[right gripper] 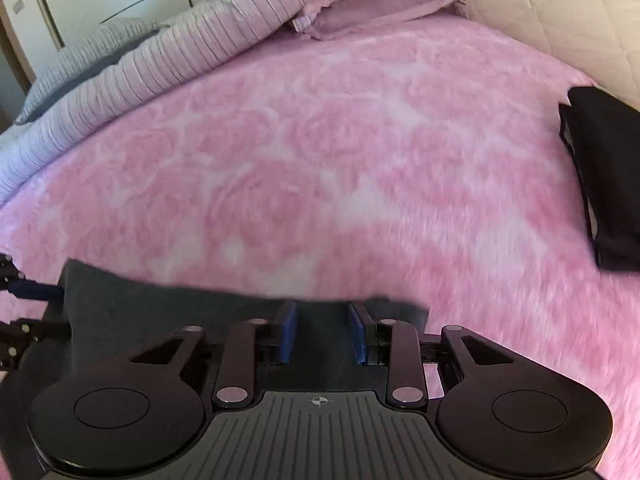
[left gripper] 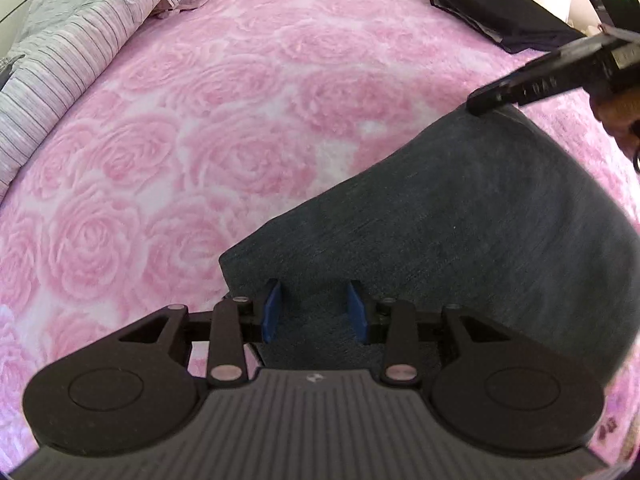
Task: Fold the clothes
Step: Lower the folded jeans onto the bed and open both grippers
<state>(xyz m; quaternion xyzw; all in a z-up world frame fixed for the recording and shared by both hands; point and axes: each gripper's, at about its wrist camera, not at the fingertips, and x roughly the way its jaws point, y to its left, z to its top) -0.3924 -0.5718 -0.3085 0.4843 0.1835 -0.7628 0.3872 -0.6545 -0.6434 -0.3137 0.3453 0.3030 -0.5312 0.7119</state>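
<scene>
Where the bed [left gripper: 248, 92] runs off to the left, a ribbed grey-and-lilac striped duvet [left gripper: 52, 64] is bunched along that edge, with pink pillows [right gripper: 384, 4] at the far end beside a cream quilted headboard [right gripper: 560, 12]. Covering the bed is a pink rose-patterned plush blanket [left gripper: 120, 220], bare across its middle. On the near part of it lies the task item, a dark grey garment [left gripper: 460, 220], folded flat into a broad band with a straight far edge. The left hand-held gripper [left gripper: 314, 310] sits over the garment's left corner, its blue pads [left gripper: 273, 312] set apart with grey cloth lying between and beneath them; its jaws are parted and not clamped on the fabric. In the right wrist view, the right hand-held gripper [right gripper: 322, 334] stands at the garment's far edge near its right corner, its blue pads [right gripper: 289, 332] likewise spread with cloth visible in the gap; released, gripping nothing. In the left wrist view the same tool enters from the upper right, its black fingertips [left gripper: 486, 100] at the garment's far corner, with part of a hand [left gripper: 618, 114] behind it; contact there cannot be confirmed. Toward the far right corner of the bed, well apart from the grey garment, rests a folded black garment [left gripper: 492, 12], just beside the headboard.
</scene>
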